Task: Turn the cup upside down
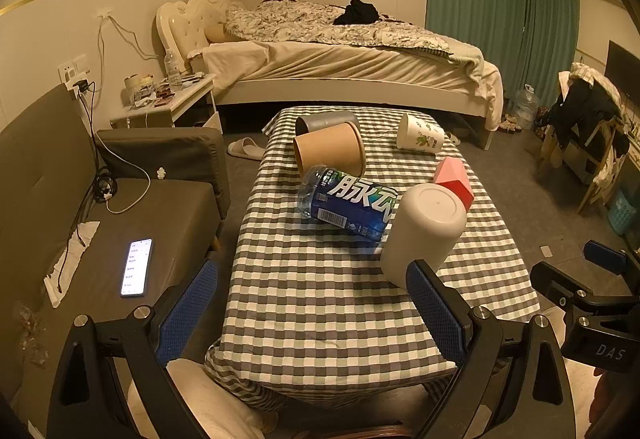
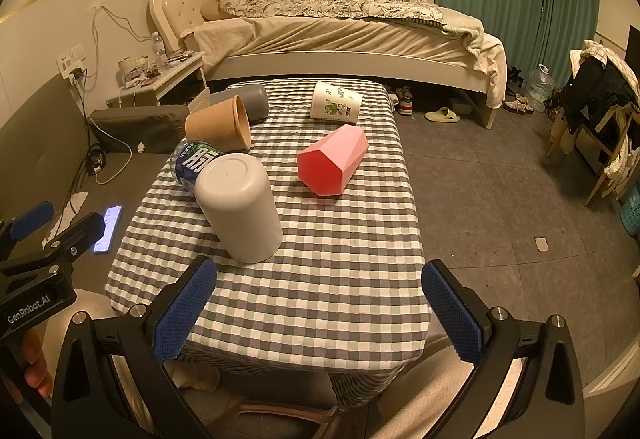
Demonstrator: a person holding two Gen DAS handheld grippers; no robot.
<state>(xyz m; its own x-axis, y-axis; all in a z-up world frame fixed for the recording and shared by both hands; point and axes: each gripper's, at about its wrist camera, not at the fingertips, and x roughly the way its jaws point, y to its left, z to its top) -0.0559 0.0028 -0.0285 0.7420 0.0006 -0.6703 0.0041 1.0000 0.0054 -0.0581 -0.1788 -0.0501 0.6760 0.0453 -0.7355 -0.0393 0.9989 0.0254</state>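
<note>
We see the white cup (image 2: 239, 208) mouth-down, base up, left of centre in the right wrist view, on the checked table (image 2: 340, 279). Our 2 tools, left gripper (image 1: 316, 313) and right gripper (image 2: 320, 313), gape wide, holding nothing.

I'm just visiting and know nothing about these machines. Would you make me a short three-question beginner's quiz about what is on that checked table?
1. True or false: the plain white plastic cup stands mouth-down, flat base on top.
2. Which object lies right behind that cup? A) the blue-labelled plastic bottle B) a glass jar C) a metal spoon
3. Fill in: the left claw and the right claw are both ____, holding nothing.

Key: 1 true. 2 A. 3 open.
</note>
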